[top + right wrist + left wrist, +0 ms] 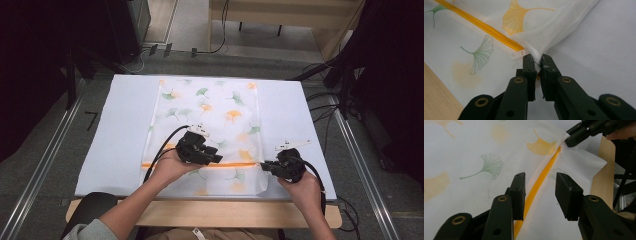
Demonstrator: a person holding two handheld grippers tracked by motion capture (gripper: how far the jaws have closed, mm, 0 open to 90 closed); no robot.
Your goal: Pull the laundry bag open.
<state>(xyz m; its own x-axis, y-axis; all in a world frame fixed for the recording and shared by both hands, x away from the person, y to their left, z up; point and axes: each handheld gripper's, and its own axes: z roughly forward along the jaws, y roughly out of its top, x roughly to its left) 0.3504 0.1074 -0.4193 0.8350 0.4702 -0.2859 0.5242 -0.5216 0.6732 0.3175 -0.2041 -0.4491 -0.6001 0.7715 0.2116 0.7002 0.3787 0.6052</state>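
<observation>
Left tongs (pixel 540 195) agape over orange zipper (pixel 541 178) | right tongs (pixel 537 65) pinching ginkgo-print bag (pixel 544 32)

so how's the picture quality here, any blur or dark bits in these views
High view: the table is evenly lit with little glare, the room around it dark and the detail soft. Left gripper view: the zip and cloth bag are fairly sharp, the near left gripper slightly soft. Right gripper view: the right gripper is crisp on the bag's corner, with no harsh shadow.

left gripper (pixel 540 195) poised with jaws apart, straddling the orange zipper (pixel 541 178) of a white ginkgo-print bag (pixel 474 157). farther off, right gripper (pixel 570 141) pinching the bag's edge beside the zipper pull (pixel 561 149).
</observation>
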